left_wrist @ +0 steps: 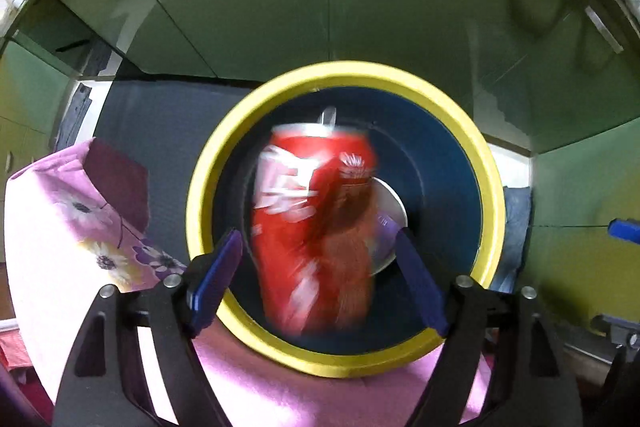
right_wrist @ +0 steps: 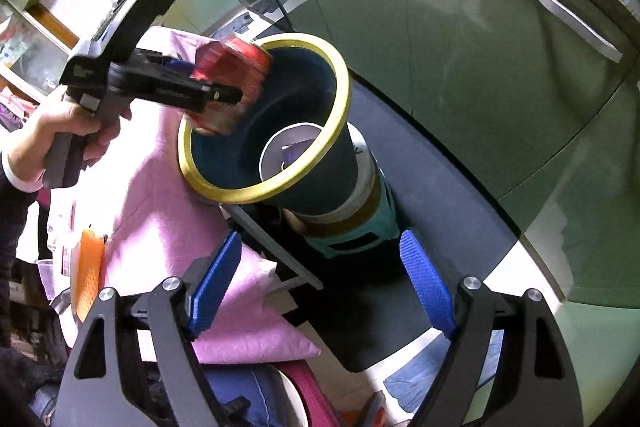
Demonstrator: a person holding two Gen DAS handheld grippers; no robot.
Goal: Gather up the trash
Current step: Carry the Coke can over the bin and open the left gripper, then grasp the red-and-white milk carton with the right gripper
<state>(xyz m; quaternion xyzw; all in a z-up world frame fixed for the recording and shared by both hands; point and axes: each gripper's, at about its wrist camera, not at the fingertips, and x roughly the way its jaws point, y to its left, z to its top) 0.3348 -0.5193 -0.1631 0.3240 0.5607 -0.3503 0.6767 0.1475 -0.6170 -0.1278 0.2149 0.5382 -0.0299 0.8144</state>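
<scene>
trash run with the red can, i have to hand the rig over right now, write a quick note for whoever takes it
Left gripper: open, red can blurred between its fingers, over the mouth of the yellow-rimmed bin; grip or contact unclear.
Right gripper: open, holding nothing, back from the bin.
Bin: a white disc-like item already lies inside.
Left to do: confirm the can lands inside, then check the pink cloth for more trash.

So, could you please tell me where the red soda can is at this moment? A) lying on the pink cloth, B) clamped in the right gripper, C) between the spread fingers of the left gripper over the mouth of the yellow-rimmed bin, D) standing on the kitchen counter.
C: the red soda can sits blurred between the left gripper fingers, which do not touch it, above the yellow-rimmed bin.
</scene>
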